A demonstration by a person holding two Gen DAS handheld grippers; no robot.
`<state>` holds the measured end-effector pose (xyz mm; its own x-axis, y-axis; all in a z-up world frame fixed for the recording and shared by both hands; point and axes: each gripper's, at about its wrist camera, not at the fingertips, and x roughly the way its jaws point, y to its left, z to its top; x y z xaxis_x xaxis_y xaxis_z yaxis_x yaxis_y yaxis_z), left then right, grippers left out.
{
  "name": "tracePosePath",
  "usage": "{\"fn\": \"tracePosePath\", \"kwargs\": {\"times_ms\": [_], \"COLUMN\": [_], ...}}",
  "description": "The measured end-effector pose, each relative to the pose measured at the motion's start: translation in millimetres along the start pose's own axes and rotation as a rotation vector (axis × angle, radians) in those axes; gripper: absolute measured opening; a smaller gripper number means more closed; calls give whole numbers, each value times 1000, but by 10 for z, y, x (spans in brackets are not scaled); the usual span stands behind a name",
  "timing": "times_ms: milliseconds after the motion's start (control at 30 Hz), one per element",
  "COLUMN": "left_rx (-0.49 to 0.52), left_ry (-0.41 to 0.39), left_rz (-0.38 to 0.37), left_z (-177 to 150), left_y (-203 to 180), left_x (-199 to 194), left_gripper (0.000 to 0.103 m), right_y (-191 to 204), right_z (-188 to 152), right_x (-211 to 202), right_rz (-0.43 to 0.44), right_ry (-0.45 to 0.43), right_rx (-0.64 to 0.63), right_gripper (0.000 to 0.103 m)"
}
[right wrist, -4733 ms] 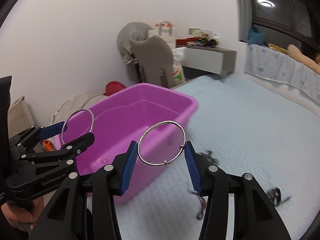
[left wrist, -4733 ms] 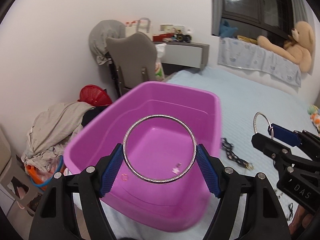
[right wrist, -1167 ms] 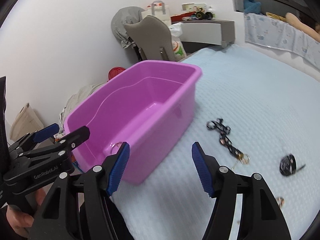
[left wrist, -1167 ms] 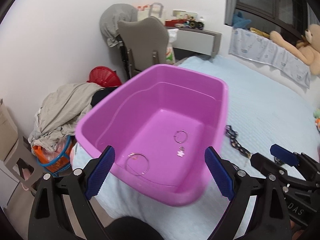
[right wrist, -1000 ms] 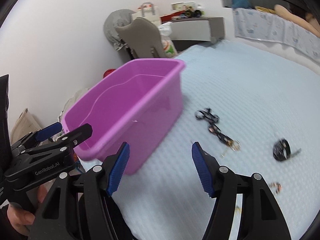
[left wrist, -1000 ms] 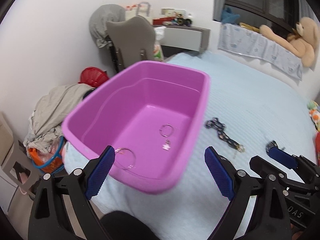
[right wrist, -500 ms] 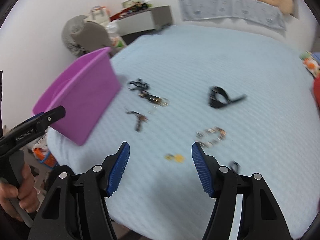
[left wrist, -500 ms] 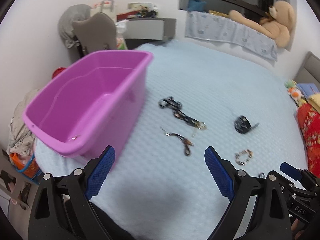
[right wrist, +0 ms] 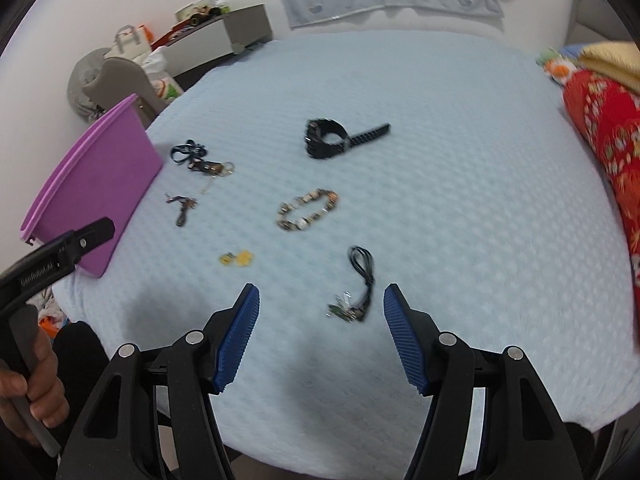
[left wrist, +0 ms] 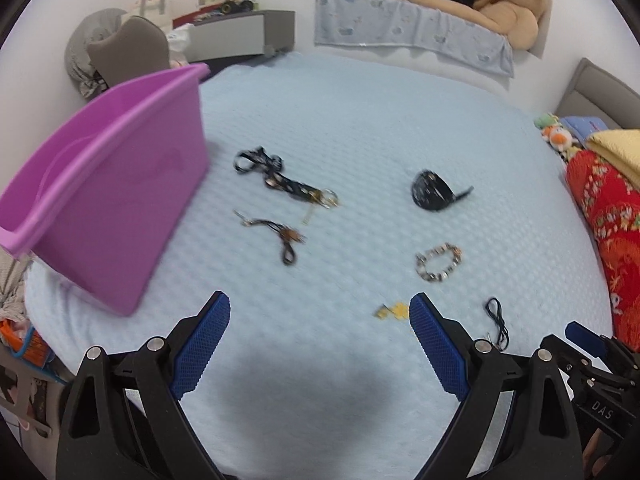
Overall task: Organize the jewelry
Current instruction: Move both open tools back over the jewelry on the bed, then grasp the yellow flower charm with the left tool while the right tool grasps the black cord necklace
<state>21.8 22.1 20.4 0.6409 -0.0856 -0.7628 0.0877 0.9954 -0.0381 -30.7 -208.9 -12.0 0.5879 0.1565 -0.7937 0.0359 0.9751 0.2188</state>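
Jewelry lies scattered on the pale blue bed. A beaded bracelet (left wrist: 439,262) (right wrist: 308,208), a black watch (left wrist: 432,191) (right wrist: 329,138), a black chain strap (left wrist: 280,178) (right wrist: 199,159), a small dark pendant cord (left wrist: 280,236) (right wrist: 182,206), a yellow earring piece (left wrist: 393,310) (right wrist: 238,258) and a black cord necklace (left wrist: 497,320) (right wrist: 358,280) lie there. The purple tub (left wrist: 108,184) (right wrist: 92,184) stands at the left. My left gripper (left wrist: 320,344) is open and empty above the bed's near edge. My right gripper (right wrist: 320,332) is open and empty, just short of the cord necklace.
A red patterned blanket (left wrist: 608,232) (right wrist: 604,120) lies along the right edge. A teddy bear (left wrist: 500,4) sits on the far ledge. A grey chair (left wrist: 128,52) and a desk (left wrist: 236,32) stand beyond the tub. Clothes and a basket (left wrist: 20,340) lie on the floor at left.
Both grippers let their silver bangles go into the tub, then swung right and back. The views now look at the loose jewelry on the bed instead of into the tub.
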Motion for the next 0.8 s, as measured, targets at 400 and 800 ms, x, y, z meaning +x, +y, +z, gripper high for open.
{"fn": "tracePosePath", "kwargs": {"times_ms": [400, 800], "left_rx": [60, 76], "left_ry": [73, 139], "left_rz": [-27, -45], "left_z": [-272, -340], "left_y": [-356, -463], "left_x": [489, 1021], "left_gripper": [89, 89], "right_y": [-251, -327], "right_z": [-176, -169], "right_x": [373, 744], "right_rz": [-28, -75], "right_ry": [39, 72], "right_rx": [48, 58], "right_gripper": [62, 62]}}
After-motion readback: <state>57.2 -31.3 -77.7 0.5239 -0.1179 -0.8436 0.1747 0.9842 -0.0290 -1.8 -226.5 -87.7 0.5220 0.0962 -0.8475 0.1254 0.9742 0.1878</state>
